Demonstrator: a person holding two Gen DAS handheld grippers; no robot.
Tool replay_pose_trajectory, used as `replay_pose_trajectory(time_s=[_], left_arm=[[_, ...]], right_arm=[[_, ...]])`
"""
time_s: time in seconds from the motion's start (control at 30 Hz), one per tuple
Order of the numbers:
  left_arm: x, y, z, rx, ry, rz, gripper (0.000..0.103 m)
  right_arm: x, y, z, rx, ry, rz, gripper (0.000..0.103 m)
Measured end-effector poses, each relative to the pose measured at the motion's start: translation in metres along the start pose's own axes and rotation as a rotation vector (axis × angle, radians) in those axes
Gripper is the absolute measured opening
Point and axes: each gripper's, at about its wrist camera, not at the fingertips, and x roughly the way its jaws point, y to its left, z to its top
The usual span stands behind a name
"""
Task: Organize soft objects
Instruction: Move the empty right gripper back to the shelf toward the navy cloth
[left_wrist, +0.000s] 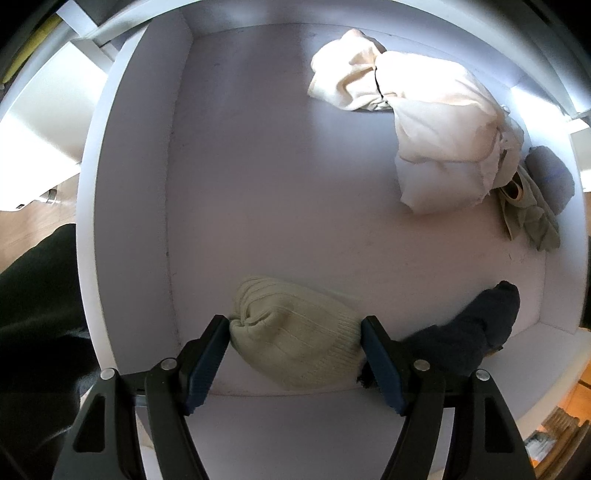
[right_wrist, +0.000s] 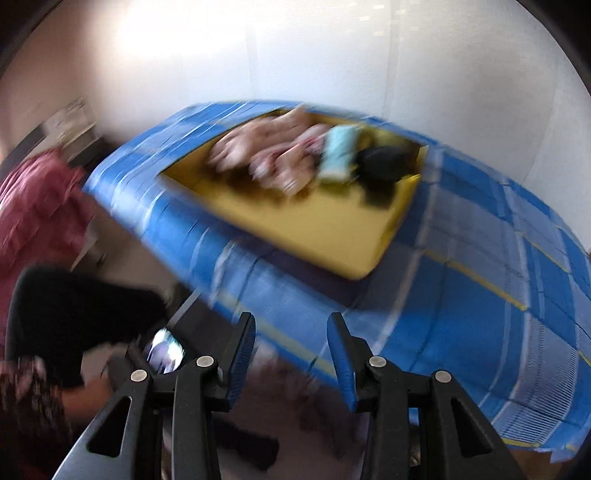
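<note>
While it points down into a white bin (left_wrist: 125, 206), the left tool (left_wrist: 295, 332) has its 2 pads pressed on the 2 ends of a pale green knitted roll (left_wrist: 291, 343), so it is clamped on this roll. The roll lies at the near edge of the bin floor, closer to the left wall. Just to the right of it, touching the right pad's side, lies a dark navy sock (left_wrist: 476, 332), near the near right corner. In the far right part of the bin there is a cream cloth bundle (left_wrist: 424, 125). Beside it, against the right wall, lie a small olive cloth (left_wrist: 532, 218) and a grey rolled piece (left_wrist: 550, 177). A dark sleeve (left_wrist: 37, 314) shows outside the left wall.

The right wrist view is blurred. At the left there are a pink cloth (right_wrist: 33, 210) and a black sleeve (right_wrist: 74, 314). The right tool (right_wrist: 291, 354) has its fingers apart with nothing between them. Beyond it a table with a blue checked cover (right_wrist: 480, 302) carries a yellow tray (right_wrist: 314, 229) at its far edge. In the tray's far part lie pinkish soft pieces (right_wrist: 273, 158), then a light blue piece (right_wrist: 340, 151), then a black piece (right_wrist: 384, 162) at the right.
</note>
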Motion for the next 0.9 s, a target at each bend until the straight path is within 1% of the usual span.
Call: replay_pose_trajectory(time_s=[0.07, 0.1, 0.17, 0.3, 0.33, 0.37, 0.43, 0.53, 0.67, 0.77, 0.87, 0.9], left_arm=[[-0.001, 0.001, 0.0, -0.004, 0.0, 0.0, 0.074], [-0.001, 0.002, 0.0, -0.007, 0.0, 0.003, 0.074], [-0.002, 0.002, 0.0, -0.013, -0.002, 0.002, 0.074], [-0.004, 0.001, -0.001, -0.02, -0.012, -0.006, 0.073], [-0.005, 0.001, -0.001, -0.021, -0.015, -0.009, 0.073], [-0.005, 0.0, -0.001, -0.021, -0.019, -0.011, 0.073], [-0.006, 0.0, -0.002, -0.023, -0.019, -0.011, 0.073], [-0.008, 0.001, -0.004, -0.031, -0.018, -0.012, 0.073], [-0.014, 0.005, -0.007, -0.057, -0.036, -0.023, 0.073], [-0.014, 0.01, -0.008, -0.068, -0.038, -0.024, 0.073], [-0.011, 0.011, -0.009, -0.078, -0.032, -0.021, 0.073], [-0.011, 0.012, -0.009, -0.081, -0.033, -0.02, 0.073]], right_arm=[[0.011, 0.016, -0.02, -0.073, 0.054, 0.061, 0.04], [0.017, 0.021, -0.027, -0.1, 0.076, 0.074, 0.04], [0.04, 0.038, -0.05, -0.178, 0.168, 0.109, 0.04], [0.091, 0.054, -0.086, -0.248, 0.358, 0.148, 0.04], [0.109, 0.056, -0.096, -0.252, 0.411, 0.153, 0.04], [0.117, 0.056, -0.1, -0.247, 0.435, 0.157, 0.04], [0.144, 0.053, -0.11, -0.199, 0.525, 0.186, 0.04], [0.176, 0.049, -0.122, -0.147, 0.622, 0.198, 0.04], [0.206, 0.055, -0.136, -0.159, 0.716, 0.24, 0.04], [0.228, 0.058, -0.145, -0.162, 0.784, 0.252, 0.04], [0.244, 0.058, -0.156, -0.171, 0.819, 0.218, 0.04], [0.245, 0.056, -0.156, -0.163, 0.812, 0.213, 0.04]])
